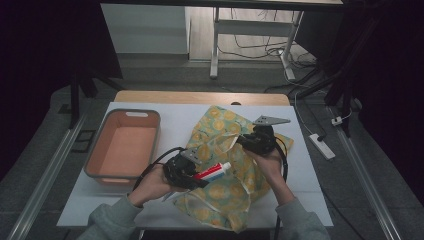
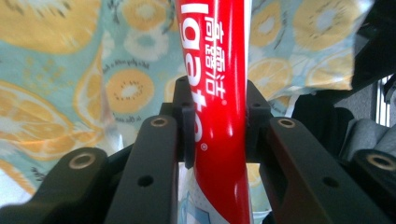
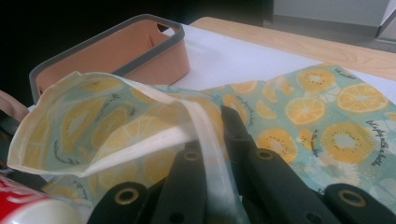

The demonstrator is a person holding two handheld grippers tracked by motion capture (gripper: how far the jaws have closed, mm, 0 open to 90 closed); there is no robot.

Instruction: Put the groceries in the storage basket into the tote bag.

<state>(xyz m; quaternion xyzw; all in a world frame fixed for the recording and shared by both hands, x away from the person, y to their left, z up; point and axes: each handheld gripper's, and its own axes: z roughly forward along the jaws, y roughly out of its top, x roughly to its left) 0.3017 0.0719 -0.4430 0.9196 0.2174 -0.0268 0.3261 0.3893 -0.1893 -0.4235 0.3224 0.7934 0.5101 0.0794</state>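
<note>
table (image 1: pixel 150 112): one, under a white cover; it bears everything listed below.
bag (image 1: pixel 227 187): one, citrus-print pouch lying flat at mid-table, mouth lifted toward the person. judged light, limp and slick; it likely collapses unless held by the rim, so the hem of the mouth is the place to pinch.
bin (image 1: pixel 100 150): one, peach walls with a grey rim, left of the bag, apart from it; looks empty.
toothpaste tube (image 1: pixel 212 172): one, red and white, held over the bag's near left part, nozzle end toward the mouth. judged light, soft-walled and glossy; best gripped across the flat body, not too hard.
left gripper (image 1: pixel 196 176): one, clamped across the tube's body.
right gripper (image 3: pixel 212 140): one, pinched tight on the bag's rim, holding the mouth up.
</note>
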